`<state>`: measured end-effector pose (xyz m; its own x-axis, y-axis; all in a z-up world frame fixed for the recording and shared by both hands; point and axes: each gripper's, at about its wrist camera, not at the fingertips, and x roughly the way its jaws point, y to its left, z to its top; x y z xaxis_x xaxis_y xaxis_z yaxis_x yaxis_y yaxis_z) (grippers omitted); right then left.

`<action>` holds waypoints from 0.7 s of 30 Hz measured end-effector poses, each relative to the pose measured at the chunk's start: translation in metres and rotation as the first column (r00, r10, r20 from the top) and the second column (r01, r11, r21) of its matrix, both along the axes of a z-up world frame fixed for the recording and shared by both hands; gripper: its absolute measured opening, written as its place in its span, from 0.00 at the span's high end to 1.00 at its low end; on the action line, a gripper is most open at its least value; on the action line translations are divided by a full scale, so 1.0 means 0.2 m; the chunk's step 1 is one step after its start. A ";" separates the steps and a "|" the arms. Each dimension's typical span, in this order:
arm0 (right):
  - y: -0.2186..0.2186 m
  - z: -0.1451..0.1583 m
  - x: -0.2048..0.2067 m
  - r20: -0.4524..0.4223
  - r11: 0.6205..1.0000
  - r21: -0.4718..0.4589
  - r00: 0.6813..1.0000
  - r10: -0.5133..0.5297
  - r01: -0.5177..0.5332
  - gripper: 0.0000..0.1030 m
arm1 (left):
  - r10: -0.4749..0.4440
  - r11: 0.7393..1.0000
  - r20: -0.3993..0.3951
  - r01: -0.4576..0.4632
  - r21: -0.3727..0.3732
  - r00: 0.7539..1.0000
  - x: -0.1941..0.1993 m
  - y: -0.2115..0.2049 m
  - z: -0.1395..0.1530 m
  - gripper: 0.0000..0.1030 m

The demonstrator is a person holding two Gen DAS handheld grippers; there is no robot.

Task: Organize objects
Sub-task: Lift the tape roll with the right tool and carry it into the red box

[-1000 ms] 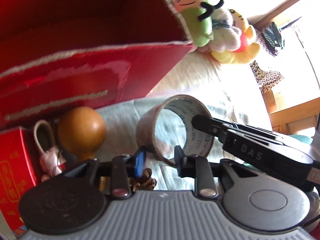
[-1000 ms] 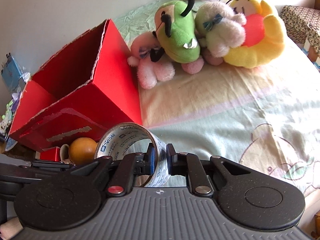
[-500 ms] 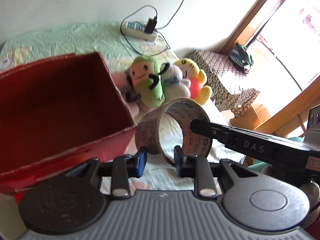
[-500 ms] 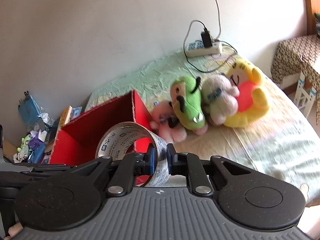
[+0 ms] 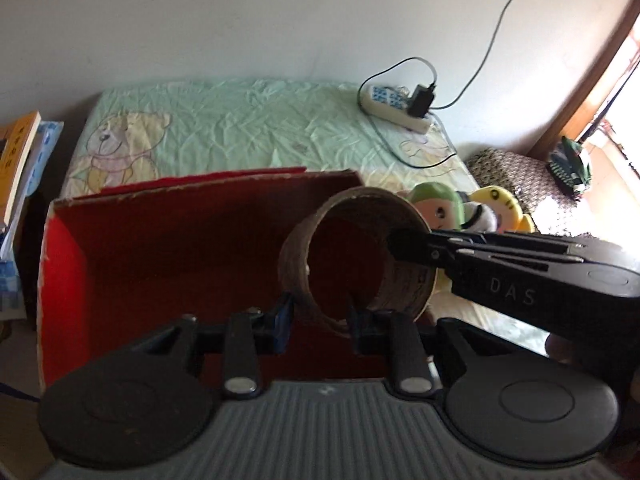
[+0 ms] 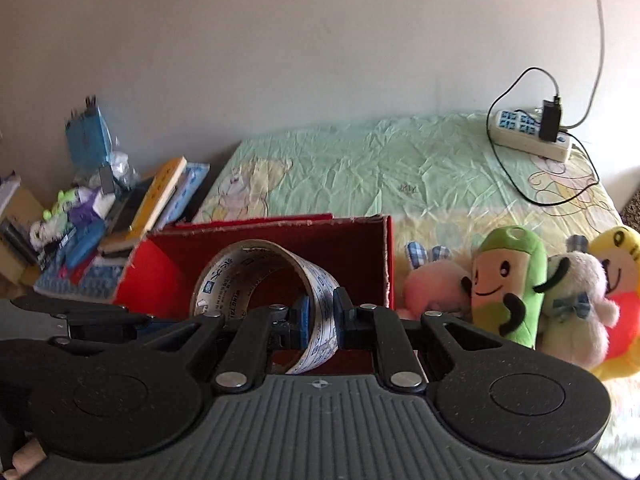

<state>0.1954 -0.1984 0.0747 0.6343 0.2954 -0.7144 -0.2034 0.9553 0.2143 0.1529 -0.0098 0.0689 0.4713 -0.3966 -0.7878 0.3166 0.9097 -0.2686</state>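
Technician: Since a second ago, both hand-held grippers have lifted the tape roll point(image 5: 356, 256) off the bed point(image 5: 248, 120); it now hangs over the open red box point(image 5: 132, 264).

Inspector: Grip status?

Technician: The right hand-held gripper point(image 6: 321, 312) is clamped on the roll's wall. The left hand-held gripper point(image 5: 320, 316) is clamped on the near wall of the same roll.

Inspector: Condition of the roll?

Technician: Brown cardboard core, wide ring, clear tape with blue printed lettering. Its opening faces the left wrist camera, and the box interior shows through it.

Inspector: Surroundings?

Technician: Plush toys point(image 6: 516, 284) lie just right of the box.
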 end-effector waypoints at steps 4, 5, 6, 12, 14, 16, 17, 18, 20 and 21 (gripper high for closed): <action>0.10 -0.11 0.15 -0.094 0.991 -0.108 0.993 0.075 -0.085 0.88 | 0.042 0.999 -0.091 -0.040 0.019 0.995 0.12 0.01 -0.18 0.78; 0.13 -0.14 0.18 -0.120 0.986 -0.131 0.989 0.092 -0.107 0.88 | 0.045 0.999 -0.112 -0.042 0.025 0.993 0.16 0.01 -0.22 0.78; 0.14 -0.17 0.21 -0.145 0.980 -0.151 0.984 0.108 -0.130 0.88 | 0.049 0.998 -0.131 -0.044 0.036 0.990 0.18 0.00 -0.25 0.78; 0.19 -0.21 0.29 -0.204 0.946 -0.234 0.963 0.177 -0.224 0.77 | 0.057 0.997 -0.204 -0.044 0.068 0.977 0.26 -0.07 -0.36 0.79; 0.20 -0.21 0.30 -0.186 0.943 -0.245 0.966 0.181 -0.224 0.75 | 0.064 0.996 -0.217 -0.050 0.068 0.974 0.29 -0.08 -0.37 0.78; 0.19 -0.21 0.33 -0.175 0.945 -0.240 0.967 0.183 -0.223 0.75 | 0.063 0.996 -0.229 -0.048 0.070 0.972 0.31 -0.10 -0.37 0.79; 0.17 -0.21 0.33 -0.174 0.949 -0.228 0.968 0.182 -0.219 0.75 | 0.064 0.996 -0.234 -0.047 0.076 0.970 0.32 -0.11 -0.37 0.79; 0.15 -0.20 0.34 -0.171 0.953 -0.213 0.968 0.182 -0.217 0.75 | 0.063 0.996 -0.239 -0.044 0.082 0.969 0.33 -0.13 -0.38 0.79; 0.11 -0.19 0.35 -0.158 0.963 -0.173 0.971 0.179 -0.206 0.75 | 0.059 0.996 -0.241 -0.039 0.084 0.969 0.35 -0.15 -0.38 0.79; 0.09 -0.18 0.36 -0.154 0.968 -0.151 0.972 0.176 -0.199 0.76 | 0.056 0.996 -0.242 -0.037 0.082 0.969 0.35 -0.16 -0.38 0.79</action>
